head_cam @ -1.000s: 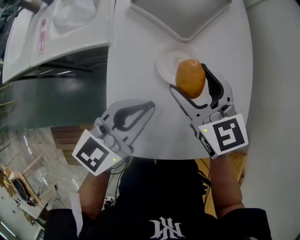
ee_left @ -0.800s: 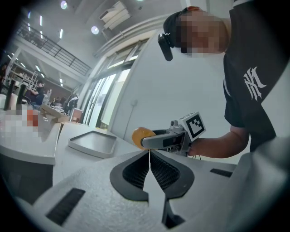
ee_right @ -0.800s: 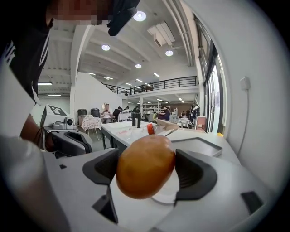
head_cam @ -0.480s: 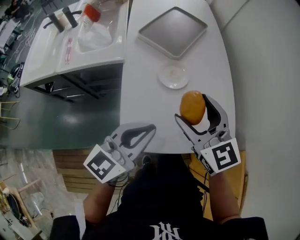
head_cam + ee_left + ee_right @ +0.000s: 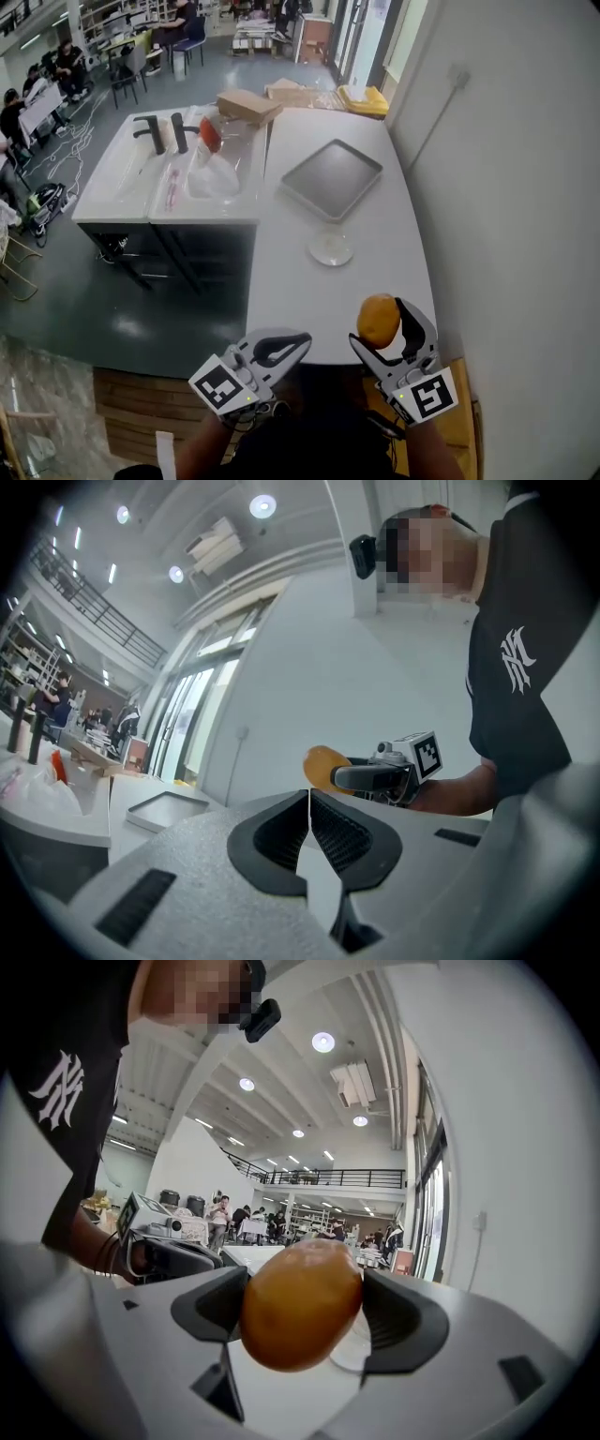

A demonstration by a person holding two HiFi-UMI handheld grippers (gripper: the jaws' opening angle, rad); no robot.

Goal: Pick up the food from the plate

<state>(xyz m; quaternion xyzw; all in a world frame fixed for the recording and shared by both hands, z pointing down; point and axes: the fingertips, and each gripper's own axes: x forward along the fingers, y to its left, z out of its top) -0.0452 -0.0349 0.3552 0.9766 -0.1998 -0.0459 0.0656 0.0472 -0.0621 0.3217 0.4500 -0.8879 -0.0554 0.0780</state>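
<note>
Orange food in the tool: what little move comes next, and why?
Probably carry the orange food forward toward the grey tray. The right tool is shut on it, the small plate lies bare, and the left tool is shut and empty.

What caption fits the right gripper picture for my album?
Right gripper holds the orange food, little plate behind it.
</note>
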